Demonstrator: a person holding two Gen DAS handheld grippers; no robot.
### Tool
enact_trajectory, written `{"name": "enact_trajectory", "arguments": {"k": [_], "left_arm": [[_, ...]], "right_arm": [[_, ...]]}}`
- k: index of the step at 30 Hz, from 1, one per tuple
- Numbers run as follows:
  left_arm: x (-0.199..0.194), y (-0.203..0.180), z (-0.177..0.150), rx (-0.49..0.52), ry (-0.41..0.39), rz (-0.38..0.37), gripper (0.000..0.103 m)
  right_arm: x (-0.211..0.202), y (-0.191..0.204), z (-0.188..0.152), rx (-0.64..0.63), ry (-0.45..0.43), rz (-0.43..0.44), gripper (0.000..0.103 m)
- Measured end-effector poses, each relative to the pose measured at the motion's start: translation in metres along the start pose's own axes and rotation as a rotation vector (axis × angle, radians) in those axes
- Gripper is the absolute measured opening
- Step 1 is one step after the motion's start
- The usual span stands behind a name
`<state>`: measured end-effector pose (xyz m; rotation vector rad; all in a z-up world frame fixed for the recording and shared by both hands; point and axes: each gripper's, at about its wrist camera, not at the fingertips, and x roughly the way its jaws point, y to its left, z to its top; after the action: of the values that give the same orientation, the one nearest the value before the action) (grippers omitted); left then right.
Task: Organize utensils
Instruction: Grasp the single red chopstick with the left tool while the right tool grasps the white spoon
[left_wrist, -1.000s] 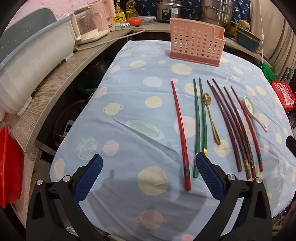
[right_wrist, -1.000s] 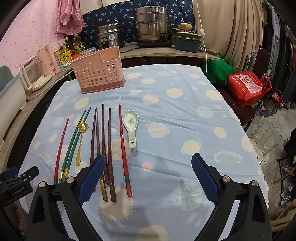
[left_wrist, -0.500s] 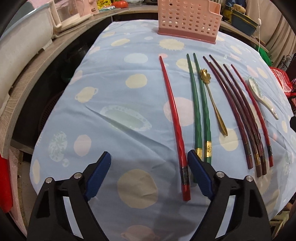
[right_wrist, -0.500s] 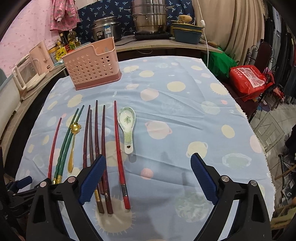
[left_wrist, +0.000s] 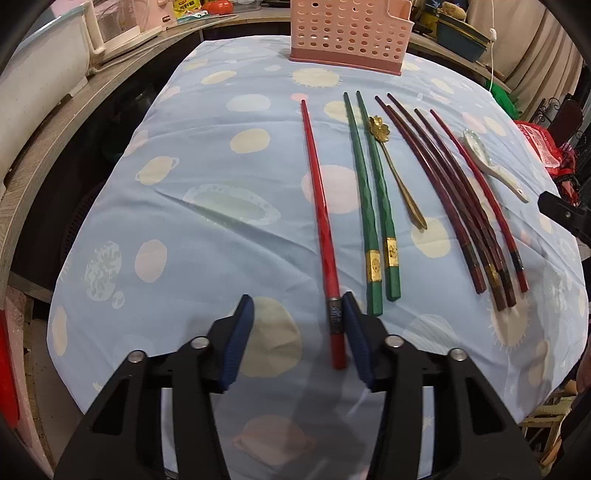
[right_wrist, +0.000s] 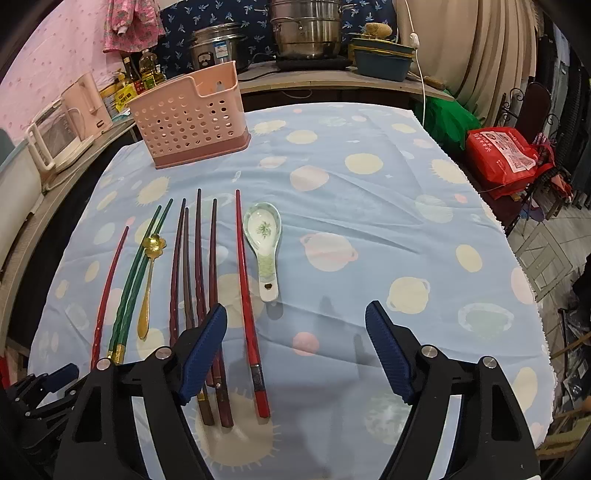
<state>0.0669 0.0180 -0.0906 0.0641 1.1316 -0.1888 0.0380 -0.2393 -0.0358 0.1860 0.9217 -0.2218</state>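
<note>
Blue ribbed pads line both claws, and each claw hangs low over a table spread with a pale blue cloth (left_wrist: 221, 229) printed with planets and suns. The left claw (left_wrist: 297, 334) has its jaws about half open and closing; the thick end of a single red chopstick (left_wrist: 321, 221) lies between them, right against the right-hand pad (left_wrist: 354, 339), while the left-hand pad stands well clear of it, so nothing is gripped yet. That chopstick lies flat on the cloth, apart from the others. Beside it lie two green chopsticks (left_wrist: 373, 206) with gold bands, then a gold spoon (left_wrist: 399, 177) with a flower-shaped bowl, then a bundle of dark red chopsticks (left_wrist: 454, 199), and at the far side a white china spoon (left_wrist: 491, 166). The right claw (right_wrist: 295, 354) stands wider, its jaws also closing, and holds nothing; the thick end of another red chopstick (right_wrist: 245, 295) lies on the cloth between its pads, nearer the left one, touched by neither. That left pad (right_wrist: 203, 350) sits over the ends of the dark red chopsticks; I cannot tell whether it touches them. A pink perforated basket (right_wrist: 192, 118) stands upright at the far end of the table, well apart from the utensils.
</note>
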Motion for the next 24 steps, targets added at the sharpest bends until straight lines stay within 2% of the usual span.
{"name": "enact_trajectory", "arguments": {"k": [3,4,11,15,17,20,24], "left_arm": [[-0.002,0.003,0.000,-0.008,0.001,-0.025,0.011],[-0.002,0.004,0.000,-0.011,0.004,-0.040,0.008],[0.000,0.004,0.003,-0.017,0.010,-0.061,0.007],[0.002,0.004,0.005,-0.021,0.016,-0.058,0.007],[0.003,0.003,0.007,-0.021,0.019,-0.055,0.007],[0.004,0.003,0.009,-0.022,0.023,-0.054,0.007],[0.005,0.003,0.012,-0.022,0.028,-0.052,0.007]], "right_arm": [[0.002,0.001,0.002,0.000,0.003,0.009,0.067],[0.004,0.001,0.003,0.003,0.004,0.017,0.064],[0.022,-0.008,0.023,0.094,0.039,0.131,0.050],[0.037,-0.013,0.032,0.123,0.055,0.142,0.038],[0.046,-0.015,0.033,0.138,0.072,0.153,0.029],[0.057,-0.018,0.032,0.150,0.101,0.167,0.022],[0.065,-0.017,0.028,0.154,0.123,0.181,0.021]]}}
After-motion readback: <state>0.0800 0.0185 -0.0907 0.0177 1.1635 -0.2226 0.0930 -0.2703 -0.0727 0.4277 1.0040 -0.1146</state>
